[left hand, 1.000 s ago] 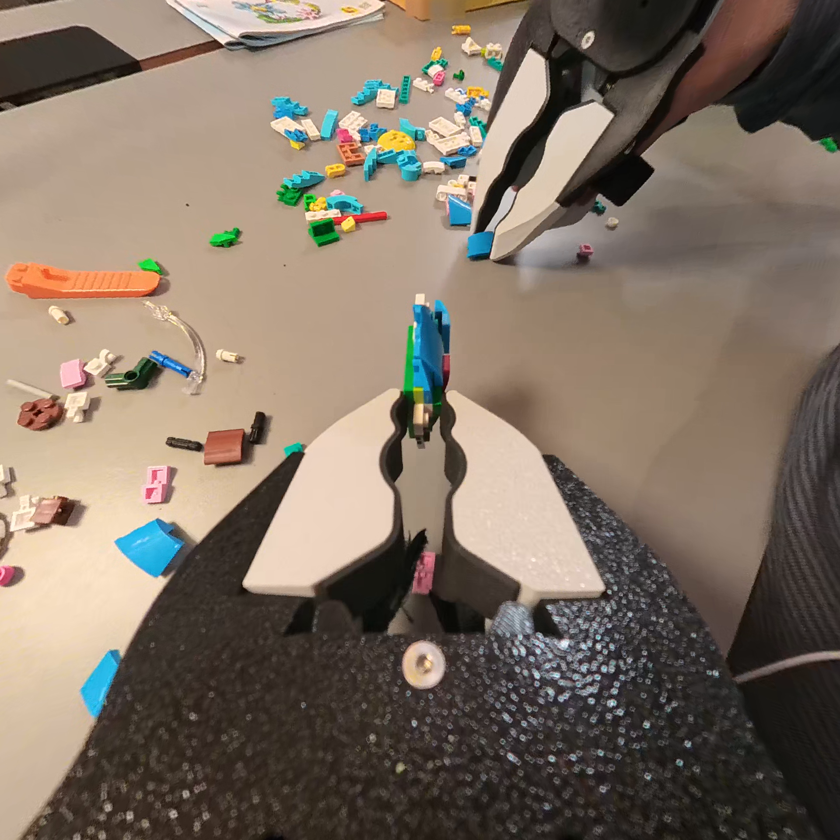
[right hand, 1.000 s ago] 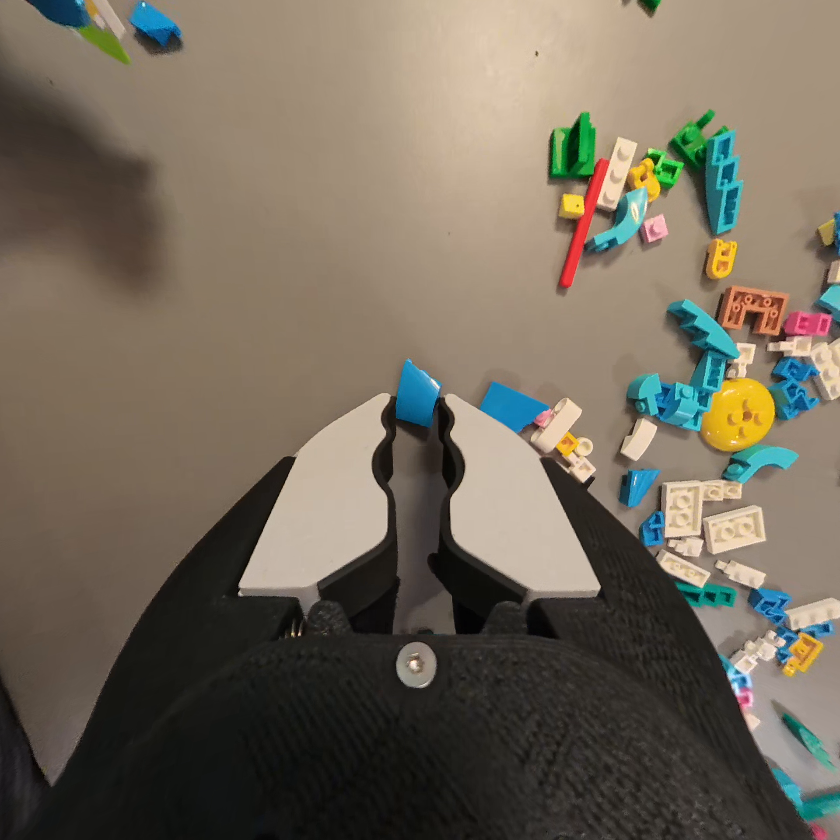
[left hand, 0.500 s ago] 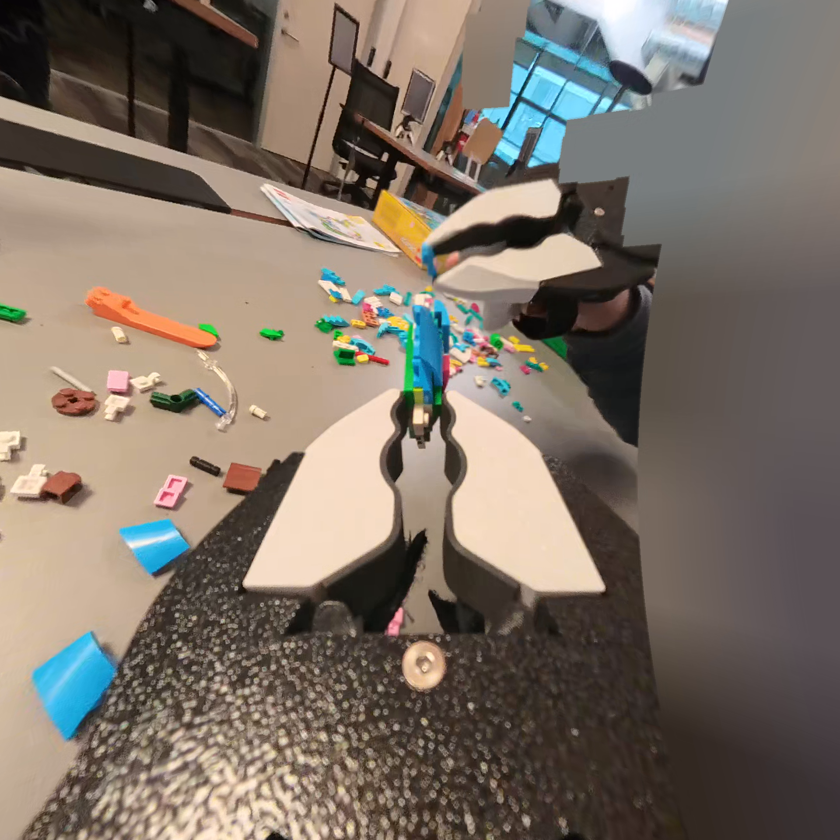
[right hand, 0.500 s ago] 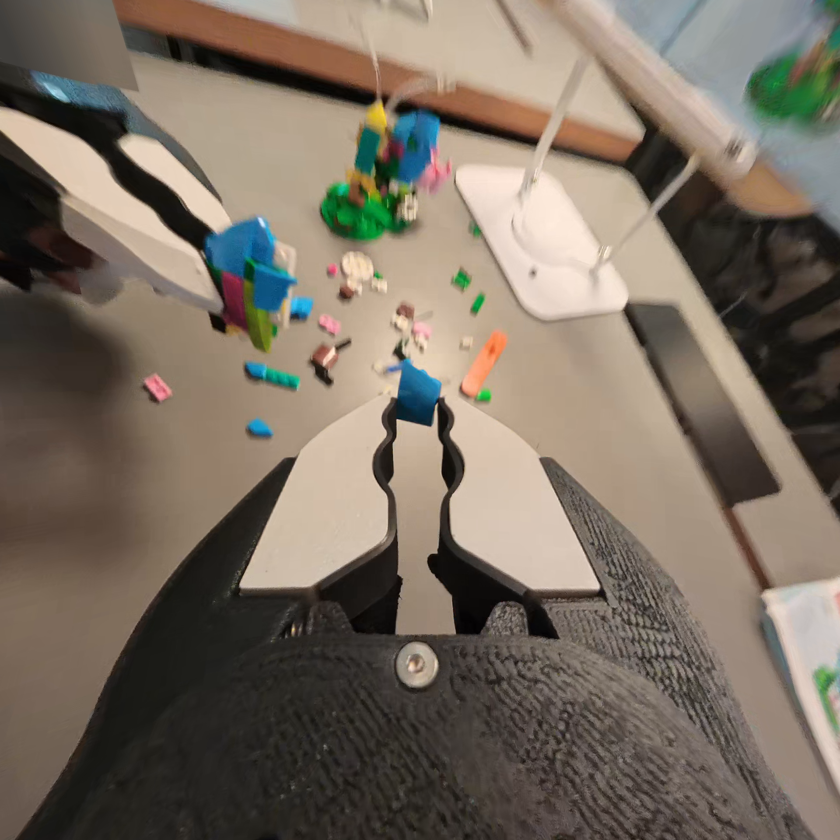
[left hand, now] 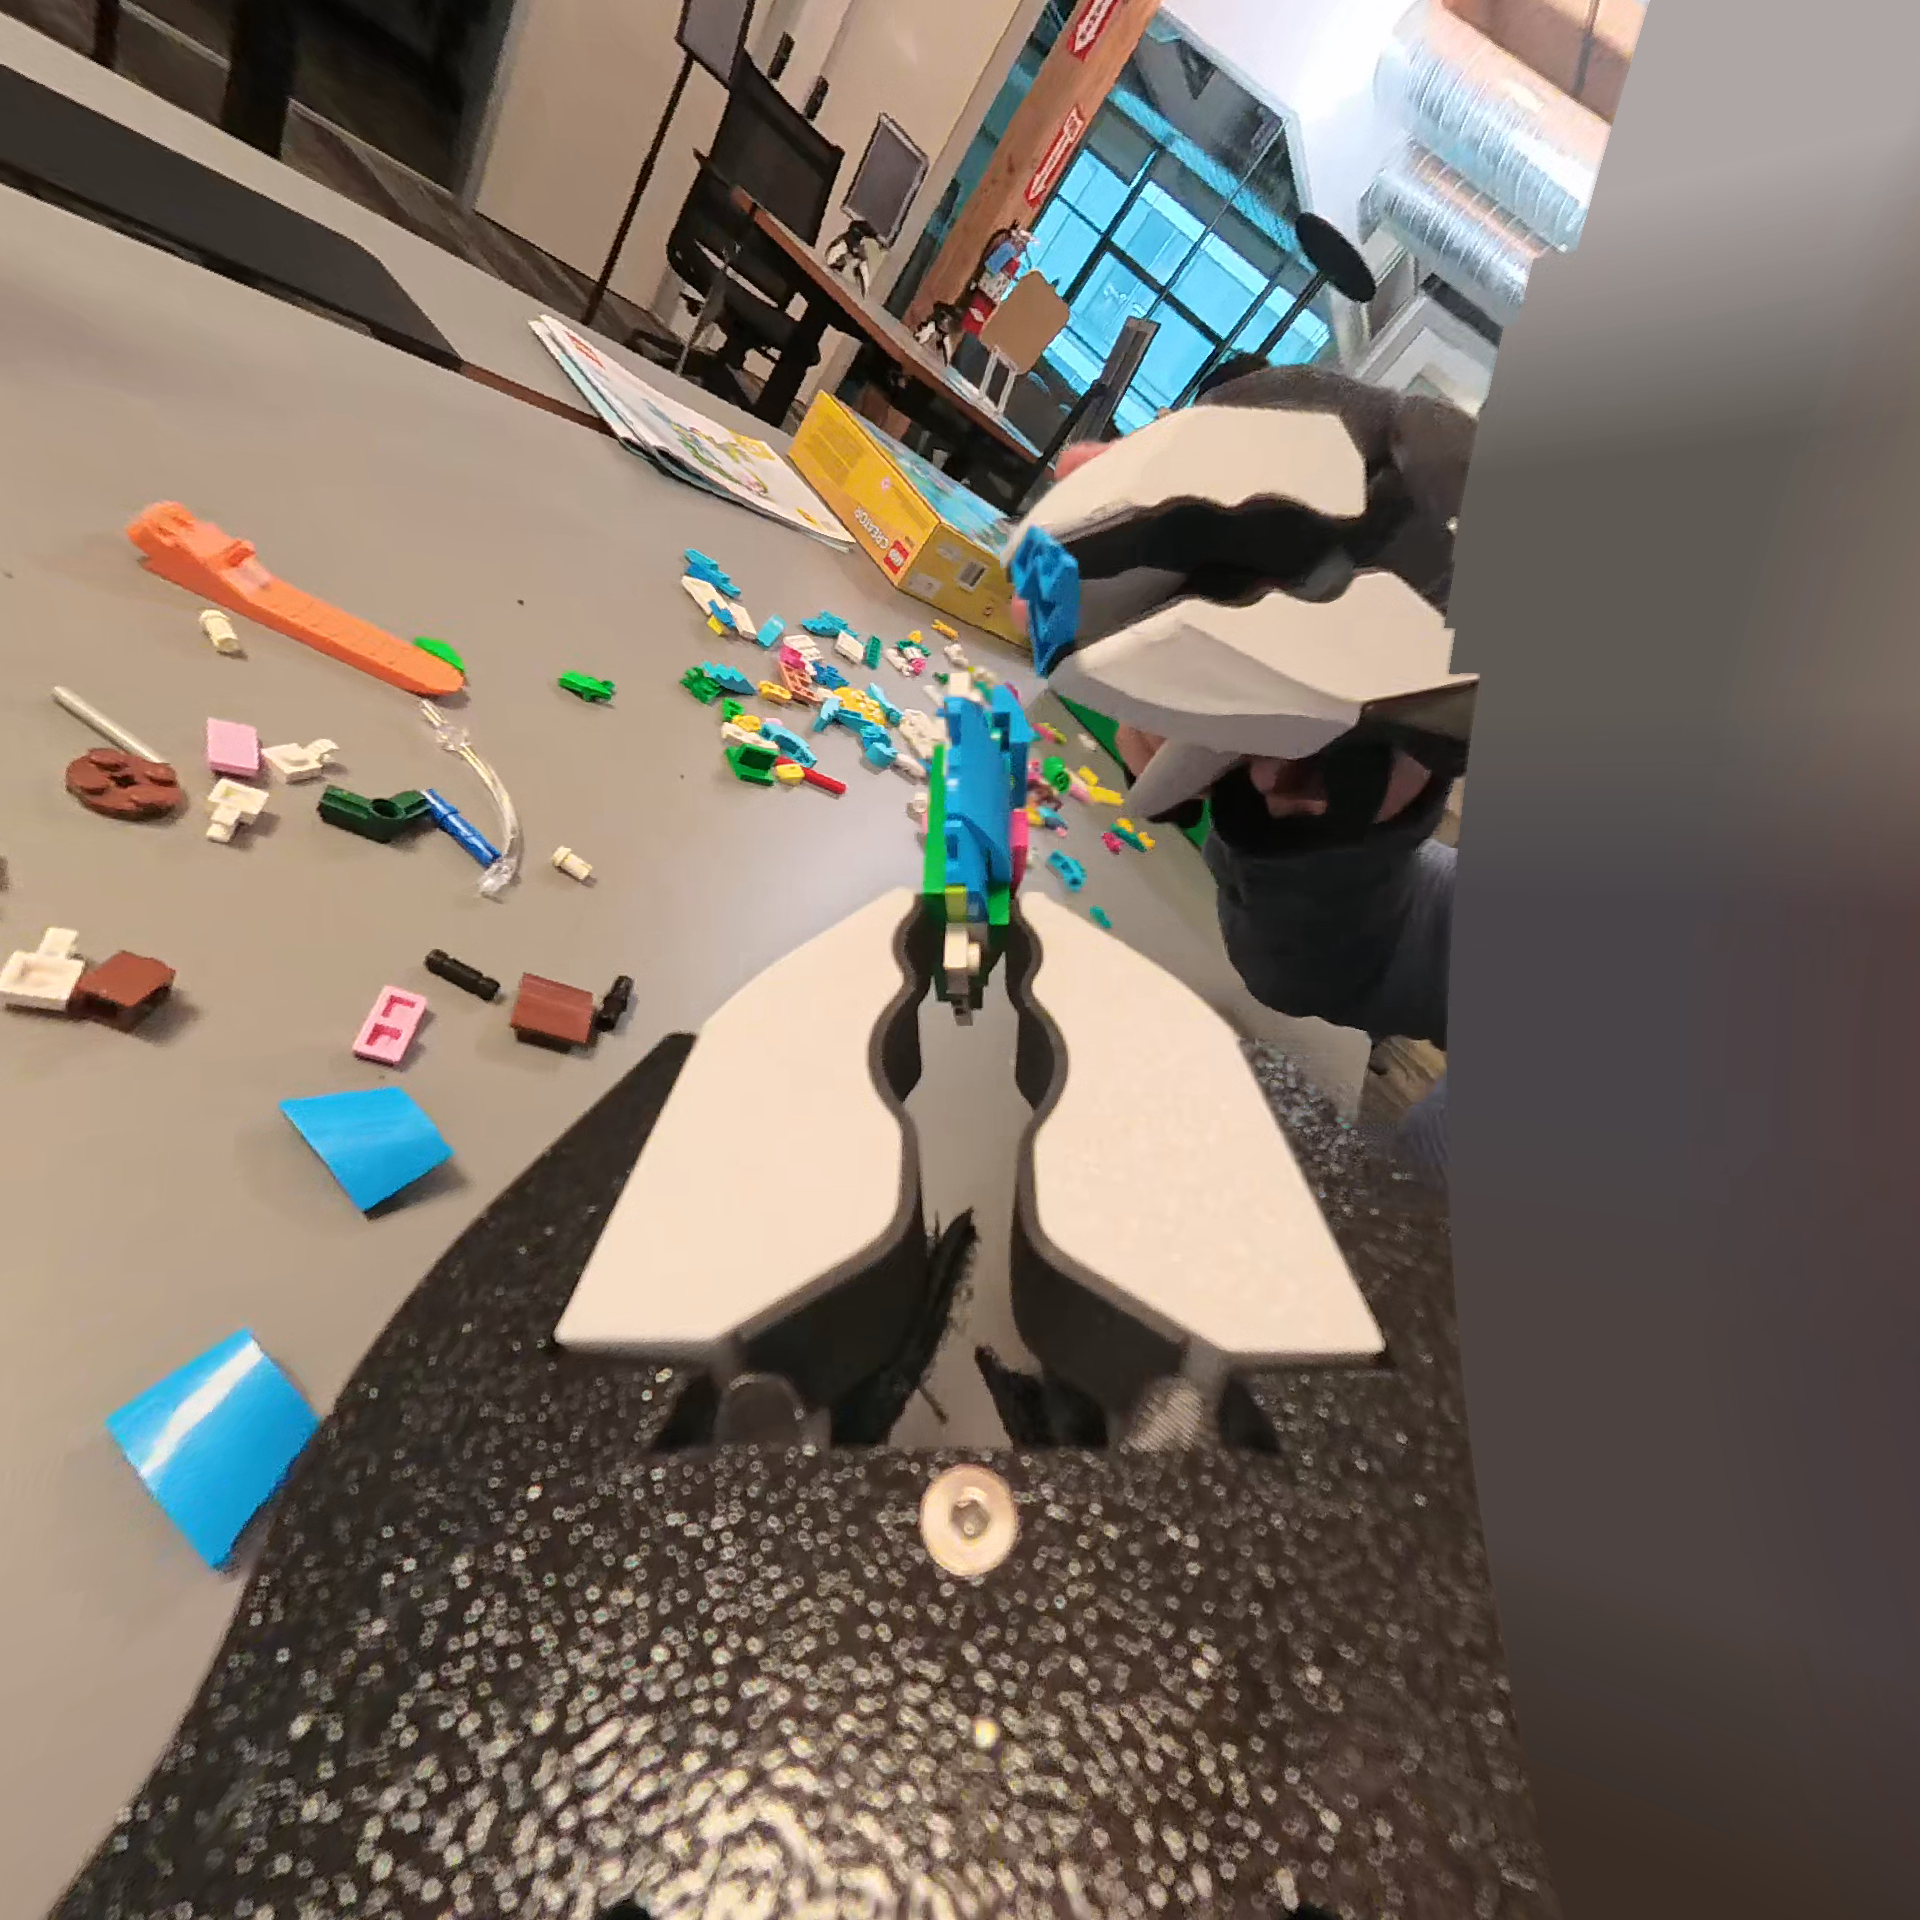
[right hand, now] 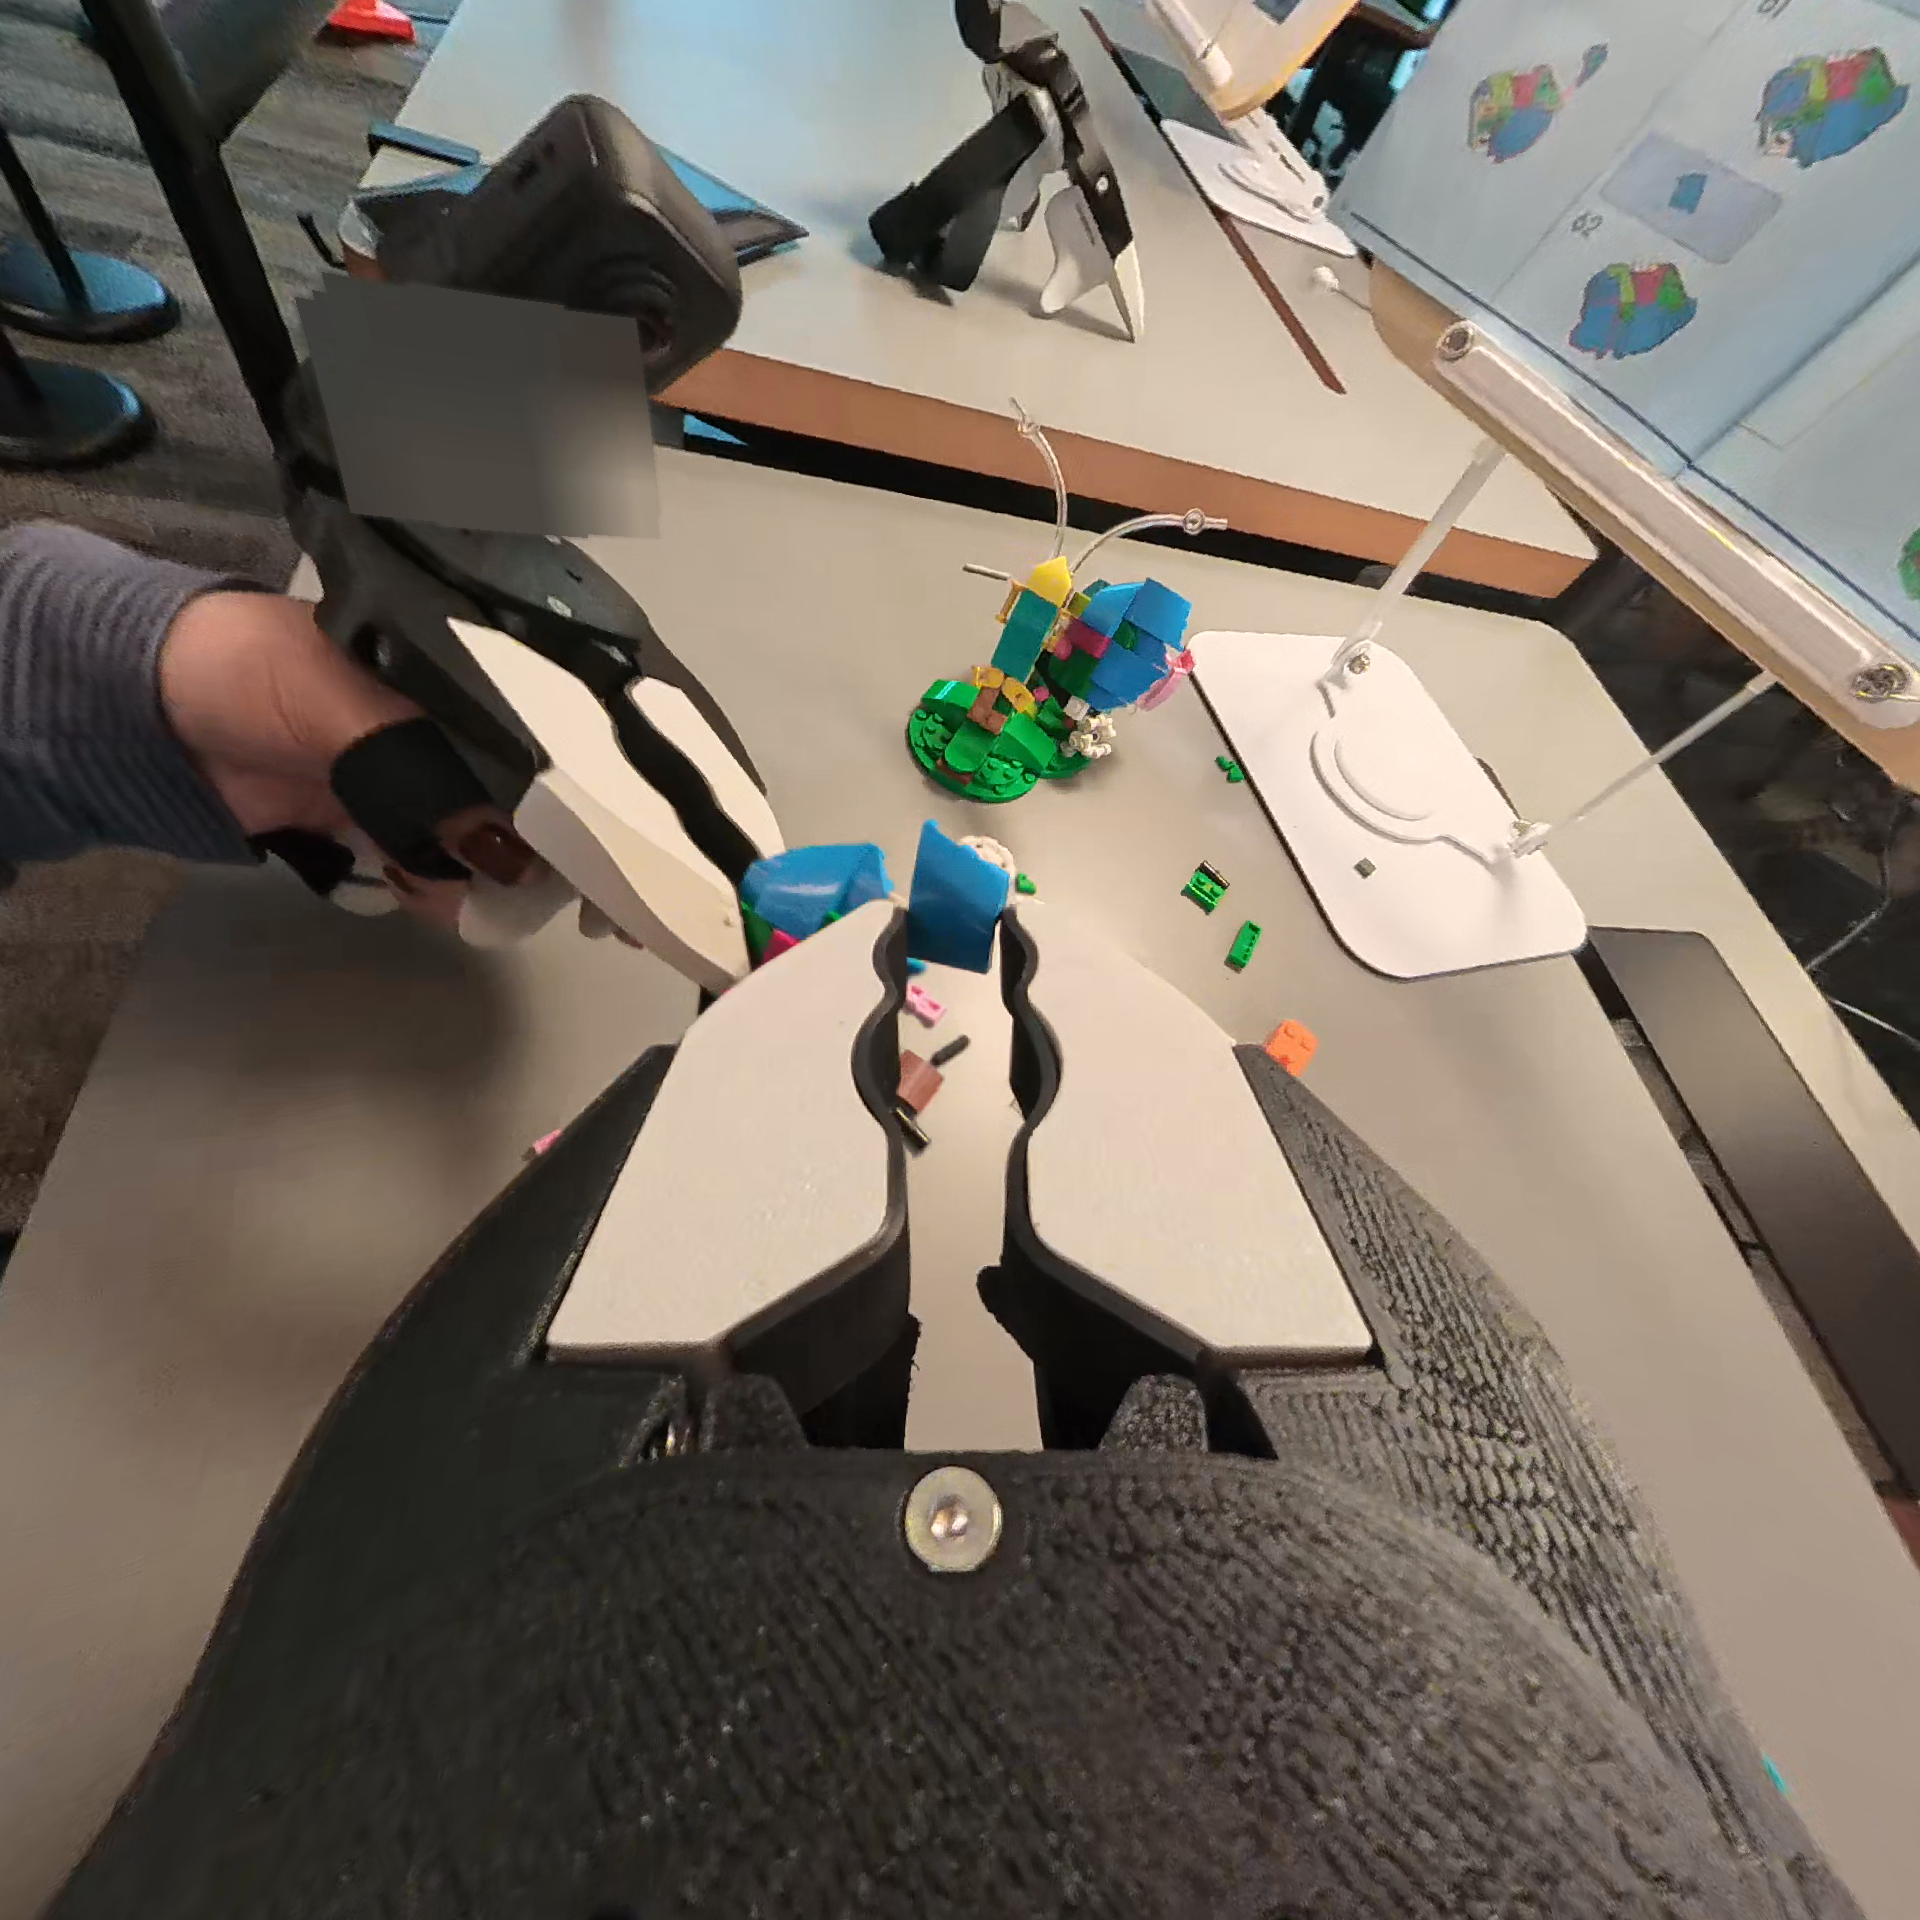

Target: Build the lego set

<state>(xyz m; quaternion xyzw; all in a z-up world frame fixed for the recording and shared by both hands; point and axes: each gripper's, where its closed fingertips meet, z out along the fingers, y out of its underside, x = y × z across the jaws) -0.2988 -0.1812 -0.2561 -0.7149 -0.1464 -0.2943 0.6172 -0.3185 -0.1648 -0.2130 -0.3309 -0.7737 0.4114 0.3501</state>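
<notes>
Left gripper pinches the blue-green lego sub-assembly, held above the grey table. Right gripper clamps a blue curved brick just beside it, apart. Bare tabletop below; loose bricks beyond. Printed yellow box at far edge.

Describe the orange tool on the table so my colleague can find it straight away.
Start at the yellow box at the far edge of the grey table and look left, past the instruction booklet. The orange tool lies flat there, alone: one long tapered wedge, far larger than any loose piece nearby.
</notes>
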